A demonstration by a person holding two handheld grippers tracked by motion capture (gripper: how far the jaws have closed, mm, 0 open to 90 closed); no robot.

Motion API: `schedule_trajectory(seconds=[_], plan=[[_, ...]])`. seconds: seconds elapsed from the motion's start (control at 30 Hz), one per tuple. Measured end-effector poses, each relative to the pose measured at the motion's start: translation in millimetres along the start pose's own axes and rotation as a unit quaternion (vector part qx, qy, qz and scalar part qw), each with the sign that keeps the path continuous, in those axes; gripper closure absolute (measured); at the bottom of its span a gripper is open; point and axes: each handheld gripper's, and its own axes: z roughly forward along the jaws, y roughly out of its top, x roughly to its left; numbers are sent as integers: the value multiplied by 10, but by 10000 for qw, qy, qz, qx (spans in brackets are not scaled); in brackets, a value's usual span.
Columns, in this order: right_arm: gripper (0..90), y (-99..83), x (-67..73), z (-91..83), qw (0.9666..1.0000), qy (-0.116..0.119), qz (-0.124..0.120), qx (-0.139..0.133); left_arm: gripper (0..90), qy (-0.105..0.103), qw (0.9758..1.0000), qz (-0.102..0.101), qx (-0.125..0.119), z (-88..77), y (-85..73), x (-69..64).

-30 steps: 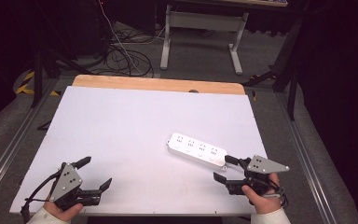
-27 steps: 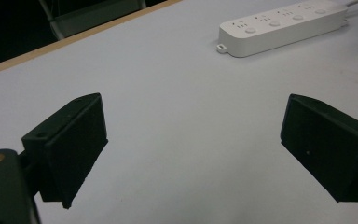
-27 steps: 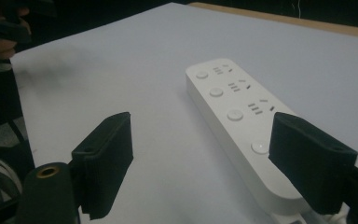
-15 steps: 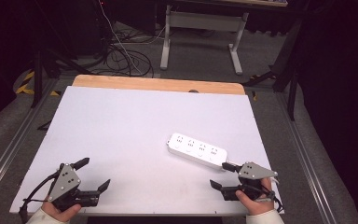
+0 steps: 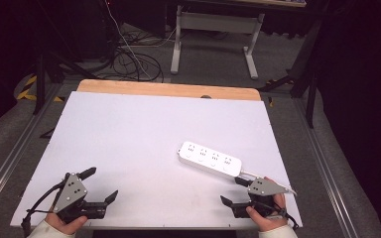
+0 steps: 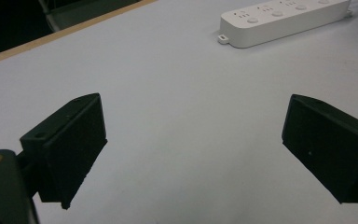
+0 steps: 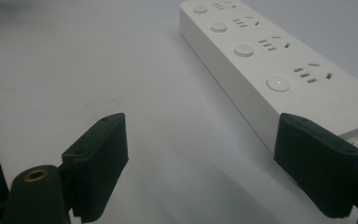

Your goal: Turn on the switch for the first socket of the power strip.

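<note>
A white power strip (image 5: 210, 159) with several sockets and round buttons lies flat at the table's right middle, its white cord leaving the right end. My right gripper (image 5: 232, 190) sits low over the table just in front of that end. Its jaws have just been opening, stand wide and hold nothing. In the right gripper view the power strip (image 7: 270, 70) runs away past the right jaw, beside the right gripper (image 7: 209, 163) and not between its jaws. My left gripper (image 5: 100, 184) rests open at the near left corner. From the left gripper (image 6: 191, 149) the power strip (image 6: 284, 18) lies far off.
The white tabletop (image 5: 129, 129) has a wooden strip (image 5: 168, 90) along its far edge. Metal rails run along both sides. Behind the table are floor cables (image 5: 134, 59) and a desk frame (image 5: 213, 29).
My right gripper has sunk toward the table and drawn a little nearer the front edge, its jaws slightly wider. The left gripper and the power strip have stayed put.
</note>
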Motion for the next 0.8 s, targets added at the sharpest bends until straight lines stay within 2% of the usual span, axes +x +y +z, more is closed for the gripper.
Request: schedule_trajectory(seconds=[0.17,0.23,0.27,0.47,0.53,0.8], plan=[[167,1,-24,-9,10000,-77,-27,7,69,-41,10000,-43,-44,2,-12,26],[158,-12,-56,-37,9999,-121,74,-72,69,-63,9999,-62,-52,-1,-15,41],[147,-33,-83,-48,9995,-81,234,-183,69,-67,9999,-83,-72,-1,-17,46],[124,-60,-104,-50,9990,57,326,-303,72,14,10000,35,-46,13,-21,36],[124,-56,-101,-52,9991,18,304,-304,72,25,10000,75,-47,18,-19,30],[123,-47,-92,-56,9991,-51,310,-282,72,34,10000,14,-18,21,-25,40]])
